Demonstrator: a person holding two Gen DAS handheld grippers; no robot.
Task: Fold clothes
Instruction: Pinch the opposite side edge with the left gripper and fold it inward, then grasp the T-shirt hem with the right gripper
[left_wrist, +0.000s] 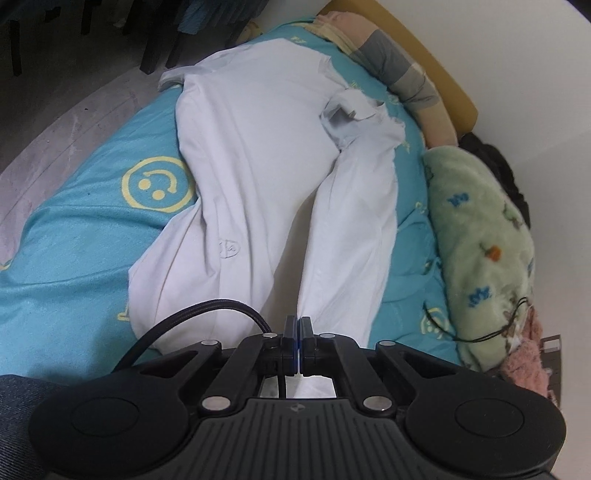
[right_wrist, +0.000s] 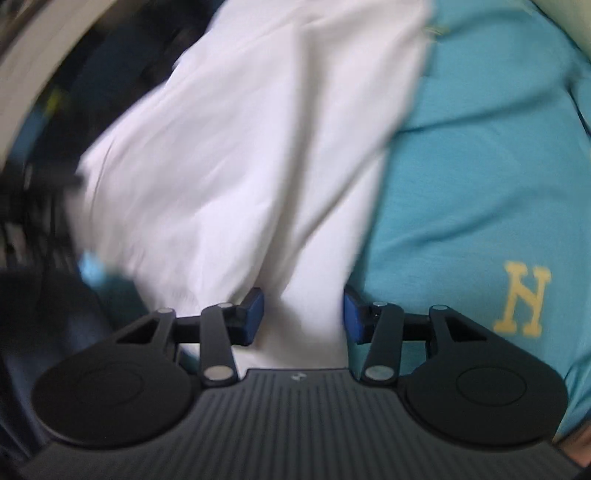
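Observation:
A white long-sleeved shirt (left_wrist: 258, 155) lies spread on a turquoise bedspread (left_wrist: 74, 251) with yellow smiley prints. My left gripper (left_wrist: 297, 325) is shut on the end of the shirt's sleeve (left_wrist: 347, 229), which runs up toward the collar. In the right wrist view, which is blurred, the white shirt (right_wrist: 240, 155) lies across the turquoise bedspread (right_wrist: 480, 184). My right gripper (right_wrist: 303, 314) is open, its blue pads (right_wrist: 255, 314) on either side of a strip of the white cloth.
A green patterned blanket (left_wrist: 487, 243) and a pink cloth (left_wrist: 524, 354) lie at the bed's right edge. A striped pillow (left_wrist: 399, 62) lies at the far end by a yellow headboard (left_wrist: 436, 48). Grey floor (left_wrist: 74, 103) and dark chair legs are on the left.

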